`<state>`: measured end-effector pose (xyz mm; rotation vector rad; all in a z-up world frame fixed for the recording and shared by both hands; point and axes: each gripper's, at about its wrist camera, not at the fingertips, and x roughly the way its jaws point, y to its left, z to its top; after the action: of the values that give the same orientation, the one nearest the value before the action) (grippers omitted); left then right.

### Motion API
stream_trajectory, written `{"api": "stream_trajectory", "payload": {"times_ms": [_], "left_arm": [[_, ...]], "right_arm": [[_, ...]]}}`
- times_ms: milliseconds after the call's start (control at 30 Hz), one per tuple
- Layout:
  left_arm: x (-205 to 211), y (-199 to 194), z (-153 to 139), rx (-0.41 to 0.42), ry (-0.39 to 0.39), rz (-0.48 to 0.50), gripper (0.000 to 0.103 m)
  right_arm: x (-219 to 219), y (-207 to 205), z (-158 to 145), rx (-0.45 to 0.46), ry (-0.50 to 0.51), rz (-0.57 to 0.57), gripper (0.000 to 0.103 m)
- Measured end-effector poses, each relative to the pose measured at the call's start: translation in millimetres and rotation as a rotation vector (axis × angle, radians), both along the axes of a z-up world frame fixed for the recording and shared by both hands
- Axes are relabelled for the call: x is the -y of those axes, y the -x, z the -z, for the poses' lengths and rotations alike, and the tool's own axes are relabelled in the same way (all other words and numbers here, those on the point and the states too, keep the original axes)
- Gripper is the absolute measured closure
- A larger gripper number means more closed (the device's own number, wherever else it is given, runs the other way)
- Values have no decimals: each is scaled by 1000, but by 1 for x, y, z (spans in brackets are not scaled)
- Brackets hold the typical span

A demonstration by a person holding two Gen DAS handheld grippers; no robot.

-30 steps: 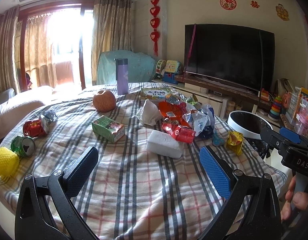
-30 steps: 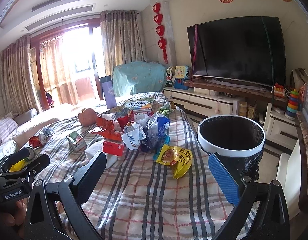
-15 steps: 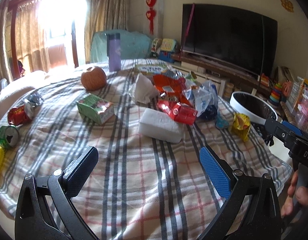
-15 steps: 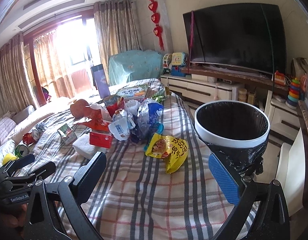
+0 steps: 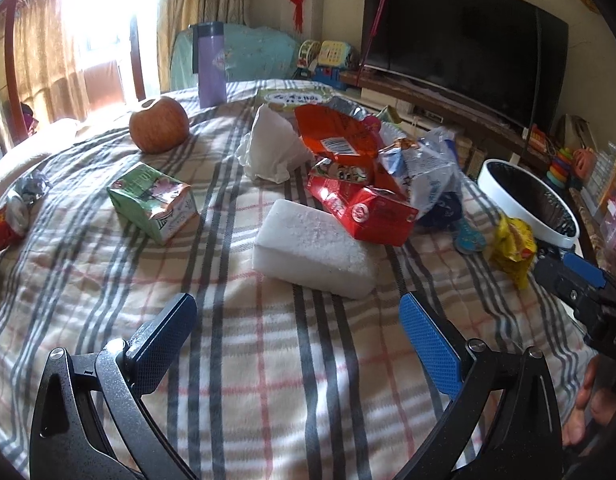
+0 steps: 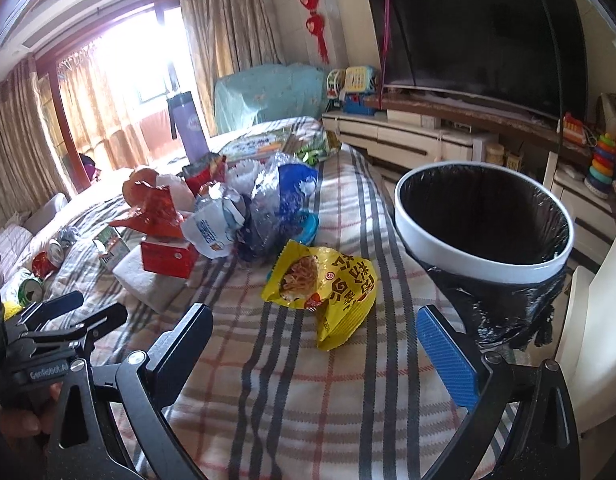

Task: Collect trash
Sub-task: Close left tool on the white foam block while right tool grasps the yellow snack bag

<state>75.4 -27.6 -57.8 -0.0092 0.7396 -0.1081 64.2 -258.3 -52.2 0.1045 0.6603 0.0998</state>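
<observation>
Trash lies on a plaid-covered table (image 5: 268,380). My left gripper (image 5: 298,336) is open and empty, just short of a white foam block (image 5: 314,254). Behind the block are a red carton (image 5: 360,208), a green carton (image 5: 154,200), a crumpled white tissue (image 5: 272,148) and orange and clear wrappers (image 5: 388,148). My right gripper (image 6: 320,354) is open and empty, close in front of a yellow noodle packet (image 6: 328,284). A white bin with a black liner (image 6: 484,224) stands at the table's right edge.
An apple (image 5: 159,124) and a purple bottle (image 5: 210,64) stand at the back of the table. Crushed cans (image 6: 40,264) lie at its left edge. A TV (image 6: 480,36) on a low cabinet and toys are along the right wall.
Both grippers have moved forward and lower over the table. The foam block and the yellow packet are now much nearer. Both stay open.
</observation>
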Motion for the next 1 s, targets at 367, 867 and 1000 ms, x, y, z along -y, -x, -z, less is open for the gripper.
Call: {"api": "stream_trajectory", "payload": {"times_ms": [367,867,1000], "left_arm": [[16,-41,15,-110,-51,2,0],[20,-28,13,-86,16,93,71],[19,-14,9,-63,29,97,80]], "right_arm": [[11,-30,18,-87,-31,-17,11],[8,-25,19,-105,-100,-76,67],[5,-21,13,-87,-107,-87,68]]}}
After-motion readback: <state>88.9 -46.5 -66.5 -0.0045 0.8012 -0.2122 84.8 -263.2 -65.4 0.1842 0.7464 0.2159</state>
